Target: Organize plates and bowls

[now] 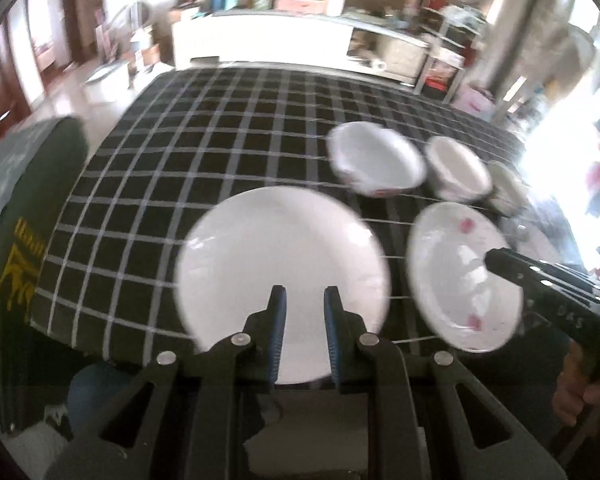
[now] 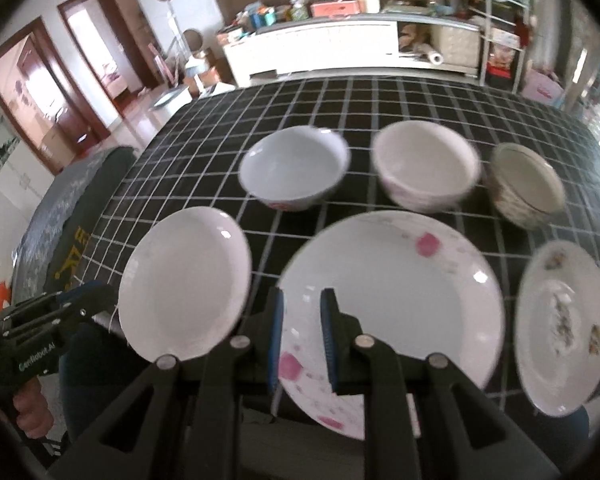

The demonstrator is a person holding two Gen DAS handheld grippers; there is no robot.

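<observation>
A plain white plate (image 1: 280, 264) lies on the black checked tablecloth (image 1: 180, 160), under and ahead of my left gripper (image 1: 305, 292). This gripper's pads stand a narrow gap apart with nothing between them. My right gripper (image 2: 302, 294) hovers the same way over the near edge of a pink-flowered plate (image 2: 388, 300). To its right lies a brown-patterned plate (image 2: 564, 332). Three bowls stand behind: a white one (image 2: 294, 168), a cream one (image 2: 426, 164) and a dark-patterned one (image 2: 528, 184). The left gripper (image 2: 108, 300) shows beside the plain plate (image 2: 184, 280). The right gripper (image 1: 490, 260) reaches over the flowered plate (image 1: 460, 276).
A dark green covered seat (image 1: 28, 220) stands against the table's left side. A hand (image 1: 580, 392) holds the right gripper's handle. Beyond the table's far edge are a white cabinet (image 2: 320, 48) with clutter, a shelf rack (image 2: 500, 40) and doorways (image 2: 92, 52).
</observation>
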